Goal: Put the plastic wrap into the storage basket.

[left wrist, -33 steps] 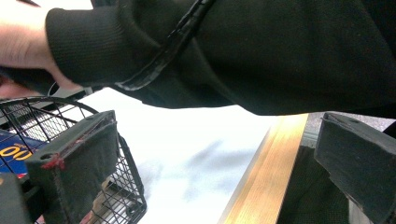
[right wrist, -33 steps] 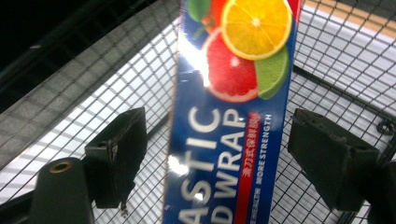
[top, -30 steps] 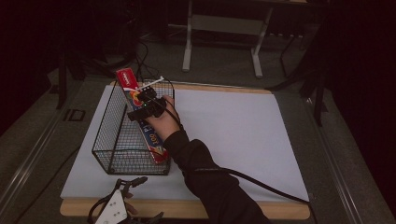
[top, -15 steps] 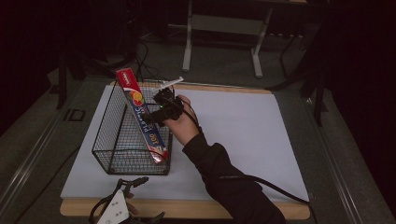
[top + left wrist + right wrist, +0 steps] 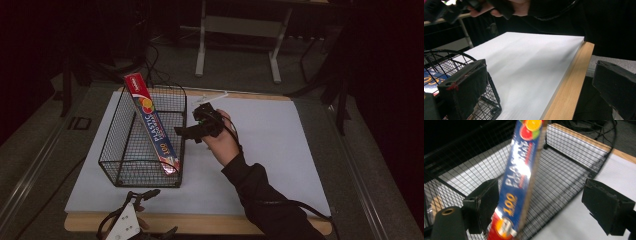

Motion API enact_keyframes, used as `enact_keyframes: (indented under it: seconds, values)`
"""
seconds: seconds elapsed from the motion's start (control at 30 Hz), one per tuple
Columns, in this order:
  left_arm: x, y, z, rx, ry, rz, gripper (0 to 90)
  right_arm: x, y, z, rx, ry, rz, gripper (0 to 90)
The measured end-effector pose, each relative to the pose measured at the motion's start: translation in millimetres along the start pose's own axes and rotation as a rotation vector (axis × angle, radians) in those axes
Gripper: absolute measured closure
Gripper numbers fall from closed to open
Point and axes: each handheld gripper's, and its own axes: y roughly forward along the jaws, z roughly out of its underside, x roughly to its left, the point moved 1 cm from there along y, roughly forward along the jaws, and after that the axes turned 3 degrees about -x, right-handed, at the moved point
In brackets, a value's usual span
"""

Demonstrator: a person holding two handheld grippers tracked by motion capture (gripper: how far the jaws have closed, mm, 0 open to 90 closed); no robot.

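Note:
A long blue and red plastic wrap box (image 5: pixel 152 125) leans slantwise inside a black wire basket (image 5: pixel 125 150), its low end in the near right corner. My right gripper (image 5: pixel 187 133) hovers open just outside the basket's right wall, held by a hand in a dark sleeve. In the right gripper view the box (image 5: pixel 524 177) stands beyond the open right gripper (image 5: pixel 544 205), untouched by either jaw. My left gripper (image 5: pixel 150 212) sits at the table's front edge. The left gripper (image 5: pixel 539 92) is open with nothing between its jaws, and the basket's corner (image 5: pixel 491 100) is by its left jaw.
A white sheet (image 5: pixel 265 145) covers the wooden table (image 5: pixel 210 224), with open room right of the basket. Beyond the far edge stands a metal frame (image 5: pixel 235 30) on a dark floor. Cables trail from both grippers.
My right gripper has drawn back from the box, up and to the right, out of the basket. The box stays leaning inside. The left gripper has not moved.

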Motion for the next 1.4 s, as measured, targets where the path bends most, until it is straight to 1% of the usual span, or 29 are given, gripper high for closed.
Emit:
enact_keyframes:
  seconds: [0.13,0.27,0.37,0.43,0.47,0.5,0.53,0.57,0.6,0.67,0.7,0.73,0.77,0.9,0.97,1.0,1.03,1.07,1.13,1.2,1.27,1.33,1.37,1.4]
  values:
    - [0.0,0.7,0.0,0.001,0.002,0.0,0.6,-12.1,-11.2,11.1,-0.009,0.019,0.01,14.4]
    - [-0.1,0.9,0.1,0.002,0.005,0.001,0.6,-22.7,-22.0,22.7,-0.021,0.018,0.018,14.4]
    - [-0.1,1.5,0.3,0.003,0.004,0.001,0.6,-30.5,-29.9,32.4,-0.03,0.032,0.024,14.4]
    - [-0.2,1.6,0.3,0.004,0.005,0.001,0.6,-32.3,-32.3,35.5,-0.03,0.036,0.027,14.4]
    - [-0.3,1.6,0.2,0.004,0.006,0.001,0.6,-35.6,-37.3,42.3,-0.03,0.036,0.024,14.4]
    - [-0.7,1.5,0.2,0.003,0.004,0.001,0.6,-35.6,-37.3,42.3,-0.03,0.036,0.024,14.4]
    - [-0.7,1.3,0.1,0.004,0.005,0.0,0.6,-36.8,-40.2,45.9,-0.032,0.034,0.025,14.4]
    - [-0.6,1.3,0.2,0.004,0.005,-0.001,0.6,-38.1,-43.3,49.8,-0.03,0.03,0.032,14.4]
    - [-0.3,1.5,0.4,0.005,0.004,0.0,0.6,-41.0,-50.0,58.0,-0.033,0.033,0.036,14.4]
    - [-0.2,1.9,0.4,0.007,0.005,-0.001,0.6,-44.5,-55.4,65.6,-0.033,0.039,0.044,14.4]
    - [-0.4,2.2,0.4,0.007,0.004,0.001,0.6,-44.5,-55.4,65.6,-0.033,0.039,0.044,14.4]
    - [-0.7,2.5,0.4,0.007,0.004,0.002,0.6,-48.3,-59.7,72.7,-0.034,0.044,0.048,14.4]
    - [-1.0,2.6,0.3,0.009,0.006,0.002,0.6,-50.1,-61.4,76.1,-0.029,0.044,0.056,14.4]
    - [-1.2,2.9,0.3,0.009,0.007,0.002,0.6,-58.4,-67.6,89.8,-0.032,0.051,0.062,14.4]
    - [-1.0,2.8,0.3,0.01,0.008,0.002,0.6,-61.3,-70.5,95.0,-0.042,0.054,0.06,14.4]
    - [-0.9,2.8,0.3,0.01,0.007,0.002,0.6,-62.8,-72.0,98.0,-0.041,0.055,0.068,14.5]
    - [-0.9,2.8,0.3,0.01,0.007,0.002,0.6,-62.8,-72.0,98.0,-0.041,0.055,0.068,14.5]
    - [-1.0,2.7,0.4,0.01,0.008,0.001,0.6,-65.4,-75.6,104.5,-0.042,0.056,0.068,14.4]
    - [-1.0,2.8,0.4,0.01,0.007,0.002,0.6,-67.8,-79.6,111.4,-0.037,0.059,0.082,14.4]
    - [-1.0,2.9,0.4,0.01,0.008,0.001,0.6,-69.7,-83.7,118.5,-0.051,0.064,0.087,14.5]
    - [-1.1,3.1,0.3,0.01,0.007,0.003,0.6,-71.0,-86.8,124.7,-0.043,0.058,0.099,14.5]
    - [-1.3,3.2,0.2,0.008,0.007,0.002,0.6,-71.4,-88.3,127.7,-0.045,0.056,0.095,14.5]
    - [-1.3,3.1,0.2,0.009,0.008,0.001,0.6,-72.4,-91.7,134.6,-0.038,0.049,0.106,14.5]
    - [-1.3,3.1,0.2,0.009,0.008,0.001,0.6,-72.9,-93.4,137.1,-0.041,0.051,0.105,14.5]
